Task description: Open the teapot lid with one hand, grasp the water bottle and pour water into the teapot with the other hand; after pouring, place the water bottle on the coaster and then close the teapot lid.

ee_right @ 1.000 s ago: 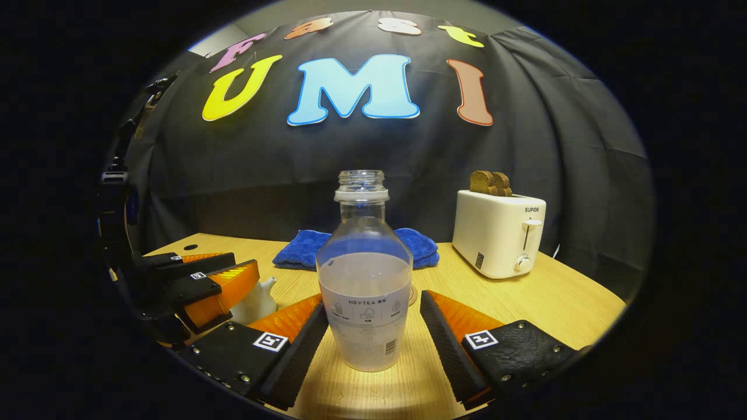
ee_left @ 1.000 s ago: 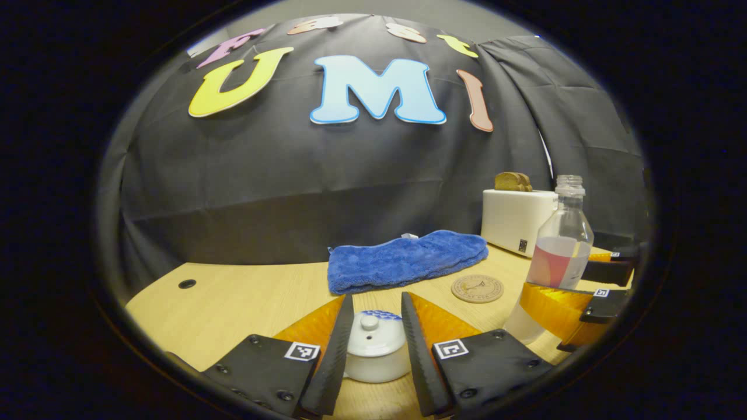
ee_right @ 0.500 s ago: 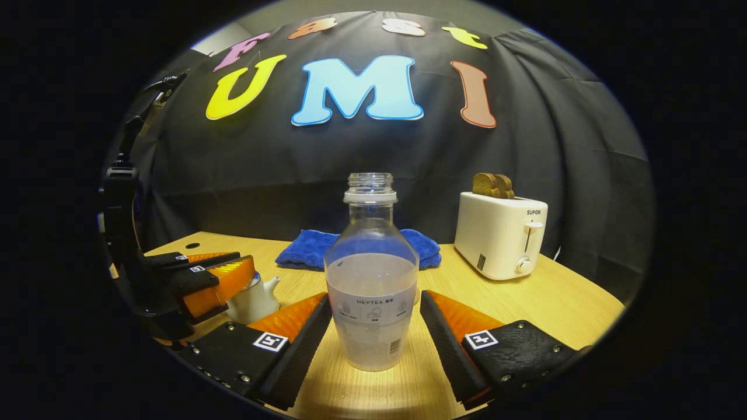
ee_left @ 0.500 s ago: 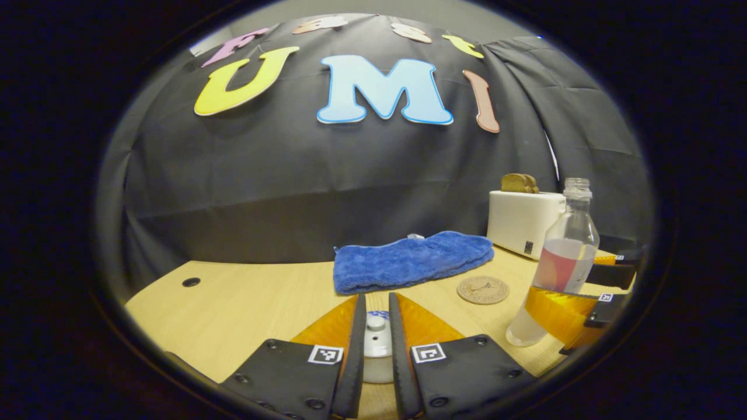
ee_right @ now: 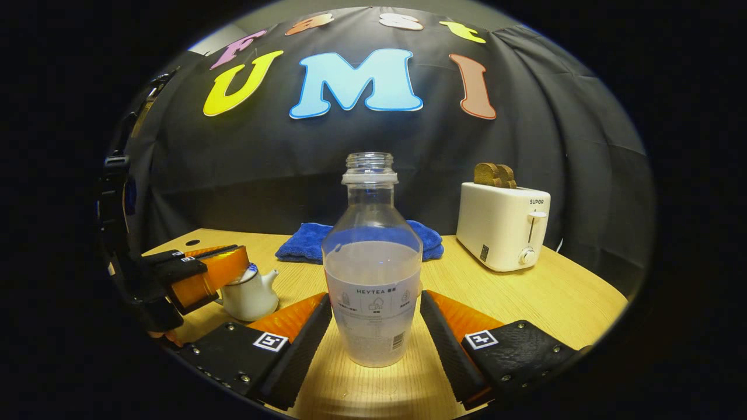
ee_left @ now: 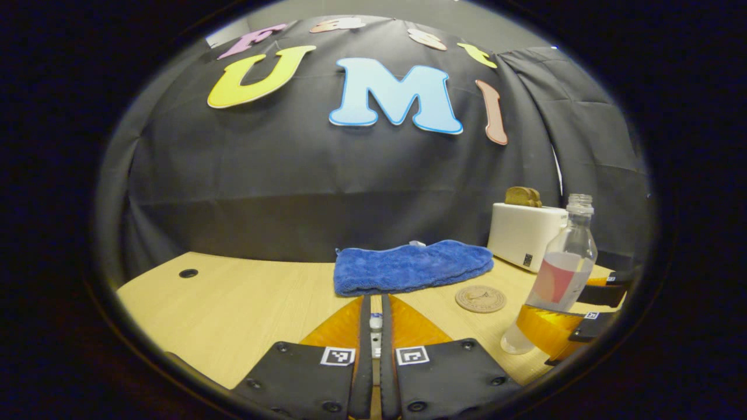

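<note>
My left gripper is shut on the small white knob of the teapot lid, which shows in the narrow slit between its fingers. In the right gripper view that left gripper sits over the top of the white teapot, whose spout points right. The clear, uncapped water bottle, about half full, stands upright on the table. My right gripper is open, one finger on each side of the bottle's lower body. From the left gripper view the bottle and the right gripper are at the right, near the round coaster.
A folded blue towel lies at the back of the wooden table. A white toaster with bread in it stands at the back right. A small cable hole is at the far left of the table.
My left gripper's fingers have closed from wide apart onto the lid knob, and the teapot body has dropped out of sight between them. The right gripper and the bottle have hardly moved.
</note>
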`<state>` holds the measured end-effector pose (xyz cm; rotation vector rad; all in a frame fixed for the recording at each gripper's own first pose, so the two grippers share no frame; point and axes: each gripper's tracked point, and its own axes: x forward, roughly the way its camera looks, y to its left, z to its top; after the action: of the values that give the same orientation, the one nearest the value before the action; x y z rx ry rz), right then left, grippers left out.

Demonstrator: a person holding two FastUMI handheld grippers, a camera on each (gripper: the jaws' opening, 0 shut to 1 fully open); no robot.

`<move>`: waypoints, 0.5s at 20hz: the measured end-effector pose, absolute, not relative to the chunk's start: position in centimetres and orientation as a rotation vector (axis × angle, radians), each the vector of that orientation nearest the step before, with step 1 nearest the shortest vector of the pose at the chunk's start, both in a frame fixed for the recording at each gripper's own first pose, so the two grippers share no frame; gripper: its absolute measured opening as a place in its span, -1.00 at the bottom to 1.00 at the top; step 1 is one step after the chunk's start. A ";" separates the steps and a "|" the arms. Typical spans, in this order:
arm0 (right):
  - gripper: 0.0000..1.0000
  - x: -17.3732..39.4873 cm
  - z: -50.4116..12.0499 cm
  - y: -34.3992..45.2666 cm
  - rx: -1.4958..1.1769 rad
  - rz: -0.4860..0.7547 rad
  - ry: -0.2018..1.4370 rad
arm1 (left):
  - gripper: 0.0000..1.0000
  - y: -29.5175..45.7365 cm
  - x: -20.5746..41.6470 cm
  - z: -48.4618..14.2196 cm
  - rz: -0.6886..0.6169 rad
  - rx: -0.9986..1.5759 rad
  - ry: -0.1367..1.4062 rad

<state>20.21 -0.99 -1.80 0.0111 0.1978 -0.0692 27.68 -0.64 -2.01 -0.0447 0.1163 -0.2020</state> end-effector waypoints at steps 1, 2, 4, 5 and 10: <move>0.89 20.2 -1.8 -1.0 0.009 -0.070 0.197 | -0.72 -0.7 27.7 -1.9 -0.201 -0.048 0.115; 0.89 20.2 -1.8 -1.1 0.008 -0.071 0.198 | -0.72 -0.7 27.6 -1.9 -0.202 -0.048 0.115; 0.89 20.2 -1.9 -1.3 0.009 -0.079 0.202 | -0.72 -0.7 27.6 -1.4 -0.204 -0.055 0.103; 0.89 20.2 -1.9 -1.4 0.010 -0.082 0.203 | -0.72 -0.6 27.5 -0.9 -0.207 -0.060 0.093; 0.89 20.2 -1.9 -1.5 0.012 -0.087 0.206 | -0.77 0.2 27.1 1.7 -0.199 -0.071 0.040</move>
<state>20.18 -1.49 -1.92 0.0115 0.2064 -0.0870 27.05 0.18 1.70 -0.0713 0.0400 -0.1989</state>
